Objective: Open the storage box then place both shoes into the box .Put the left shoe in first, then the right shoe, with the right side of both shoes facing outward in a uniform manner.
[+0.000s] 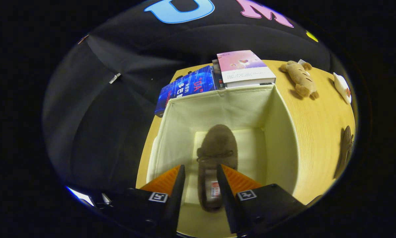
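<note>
Directly below my hand-held gripper point(200, 172) the storage box point(217, 109) stands open on the desk point(317, 132), and one brown shoe point(217, 148) lies flat on its floor, toe pointing away from me and heel toward the fingers. Its heel end shows in the gap between the two fingers, but they look raised above it; I see them spread apart and pressing on nothing. I judge the first placement done, so the step in hand is fetching the other shoe point(346, 148), which lies on the desk well off to the right of the fingers, beyond the box wall. My next move calls for lifting clear of the rim, swinging right, taking that shoe across its sides, and laying it beside the first in the free strip of floor, facing the same way. Beyond the box sit some books point(244, 67) and a plush toy point(300, 79), apart from my path.
</note>
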